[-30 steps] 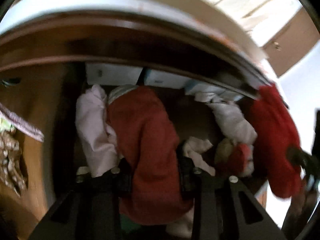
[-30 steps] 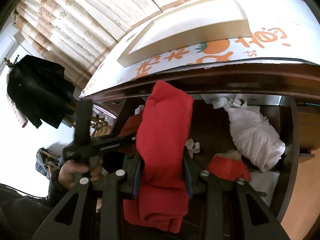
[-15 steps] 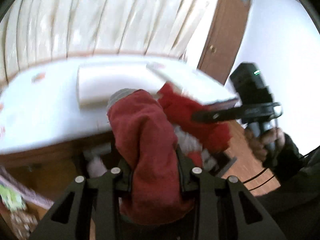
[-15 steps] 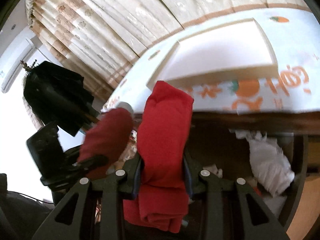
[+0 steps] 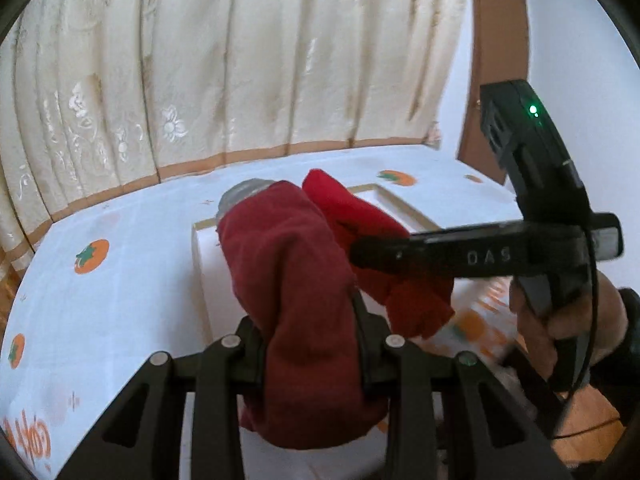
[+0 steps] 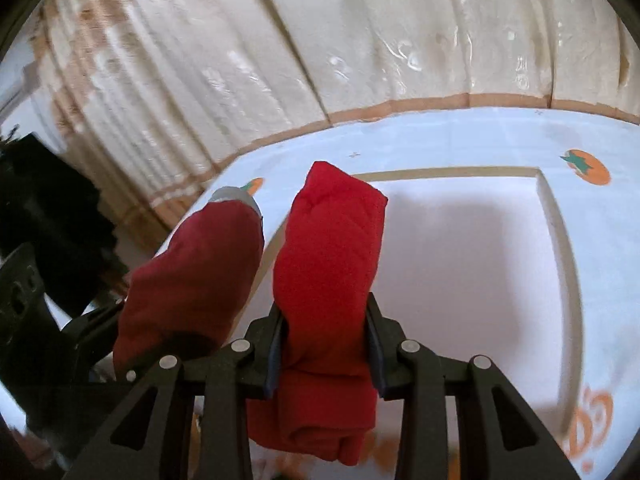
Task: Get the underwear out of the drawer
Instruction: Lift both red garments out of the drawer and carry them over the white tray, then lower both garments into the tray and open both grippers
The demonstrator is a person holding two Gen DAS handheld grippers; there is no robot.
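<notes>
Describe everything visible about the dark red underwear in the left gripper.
The dark red underwear is a soft, matte knit bundle, folded into a thick roll, with a grey waistband peeking out at its far end. The left gripper is shut on its middle, so the far end stands out past the fingers and the near end hangs below them. It is held in the air above the white tray on the tablecloth, close beside the bright red underwear in the right gripper.

Clearance: white tray [image 6: 460, 248] bare, open from above. Tablecloth [image 5: 120, 300] left of tray bare. Obstacles: curtain [image 5: 240, 60] close behind table; the two red bundles [image 6: 328, 260] [image 6: 192, 276] hang side by side, near each other.
</notes>
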